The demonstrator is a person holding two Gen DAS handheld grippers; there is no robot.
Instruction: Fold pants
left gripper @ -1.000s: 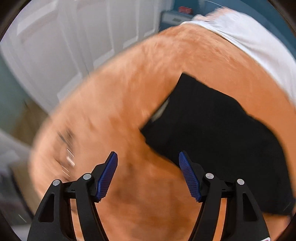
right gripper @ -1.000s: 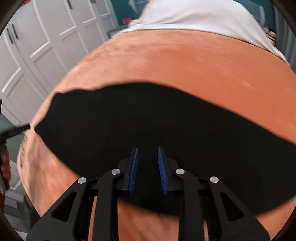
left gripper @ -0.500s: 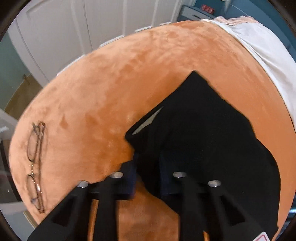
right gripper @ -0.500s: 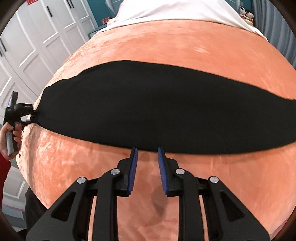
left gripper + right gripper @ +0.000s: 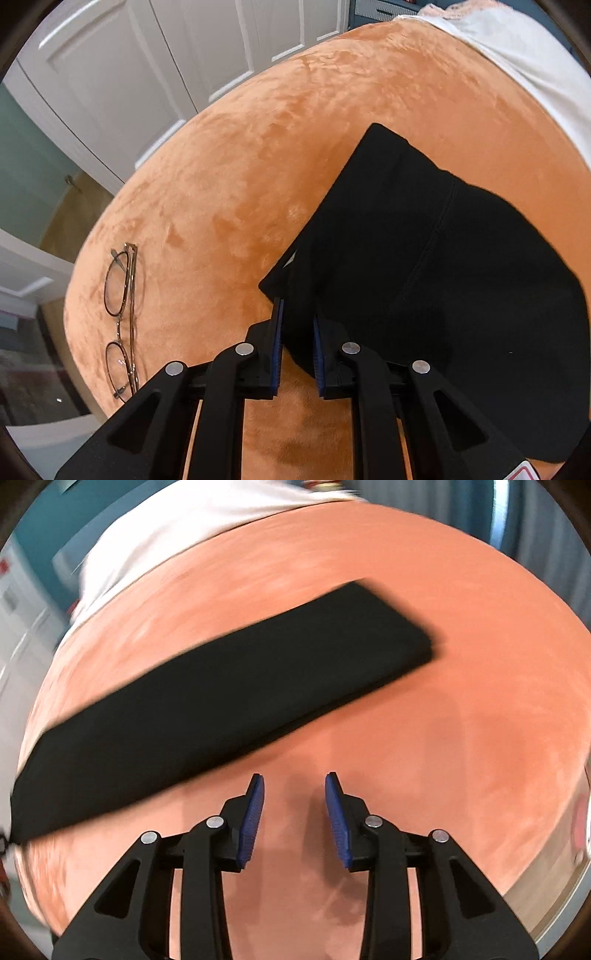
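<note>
Black pants (image 5: 424, 258) lie folded lengthwise on an orange plush bedcover (image 5: 240, 177). In the left wrist view my left gripper (image 5: 297, 332) is shut on the near corner of the waist end of the pants. In the right wrist view the pants (image 5: 221, 690) stretch as a long black strip from lower left to upper right, the leg end at the upper right. My right gripper (image 5: 293, 814) is open and empty, over bare bedcover (image 5: 443, 757) just in front of the strip's near edge. This view is motion-blurred.
A pair of glasses (image 5: 120, 317) lies on the bedcover near its left edge. A white sheet (image 5: 524, 55) covers the far end of the bed; it also shows in the right wrist view (image 5: 177, 528). White closet doors (image 5: 147, 74) stand beyond the bed.
My left gripper closed on the waist corner of the pants. My right gripper let go of the pants, backed off, opened and swung right toward the leg end.
</note>
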